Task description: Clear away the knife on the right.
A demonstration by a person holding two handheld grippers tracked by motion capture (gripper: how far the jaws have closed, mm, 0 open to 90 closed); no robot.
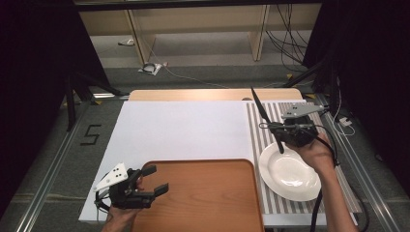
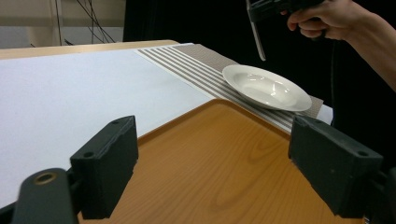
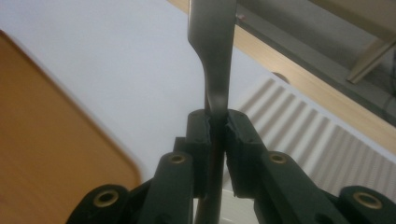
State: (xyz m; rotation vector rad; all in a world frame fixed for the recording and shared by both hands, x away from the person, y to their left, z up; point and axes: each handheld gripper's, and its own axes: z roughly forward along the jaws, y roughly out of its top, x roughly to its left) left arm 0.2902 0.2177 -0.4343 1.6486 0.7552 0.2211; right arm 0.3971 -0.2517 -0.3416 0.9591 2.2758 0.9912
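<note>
One round glossy plate (image 1: 289, 172), wooden tray (image 1: 203, 193)

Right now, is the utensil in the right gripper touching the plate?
Apart. The left gripper view shows the utensil's lower end hanging above the plate, with dark background between them.

Black fingers (image 2: 107, 163), brass screws, grey plates

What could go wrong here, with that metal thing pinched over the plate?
1. The right gripper pinches the utensil on a narrow part of its handle, so it might pivot or slip out.
2. Its lower end hangs just above the plate; a drop could strike the rim.
3. The left gripper waits open over the tray, out of harm's way.
</note>
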